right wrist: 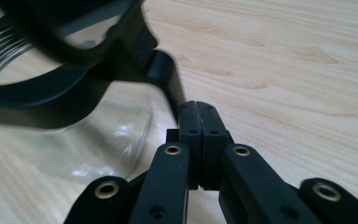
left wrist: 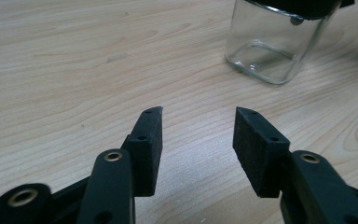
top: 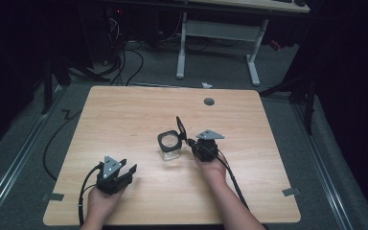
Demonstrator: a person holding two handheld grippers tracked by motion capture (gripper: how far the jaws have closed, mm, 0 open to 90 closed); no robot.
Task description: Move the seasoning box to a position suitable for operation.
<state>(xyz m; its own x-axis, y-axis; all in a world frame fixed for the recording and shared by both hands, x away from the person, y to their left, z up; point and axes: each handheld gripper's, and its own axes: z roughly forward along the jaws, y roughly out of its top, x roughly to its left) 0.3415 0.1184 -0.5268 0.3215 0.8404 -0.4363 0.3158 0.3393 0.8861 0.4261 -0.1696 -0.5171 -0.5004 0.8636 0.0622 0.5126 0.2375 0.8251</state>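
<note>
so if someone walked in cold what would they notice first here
Probably the clear glass jar with a black rim near the middle of the wooden table, its hinged black lid flipped up. The right gripper sits right beside it, jaws pressed together at the lid. The left gripper rests nearer the front edge, jaws wide open and holding nothing.

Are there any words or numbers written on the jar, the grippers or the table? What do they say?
None can be read.
Glass jar: clear sides and black rim, no label or print.
Hinged black lid: plain.
Left gripper and right gripper: black jaws with brass rivets, no markings.
Wooden table: bare wood grain, no writing.
Far background on the floor: too dark and small to show any text.
</note>
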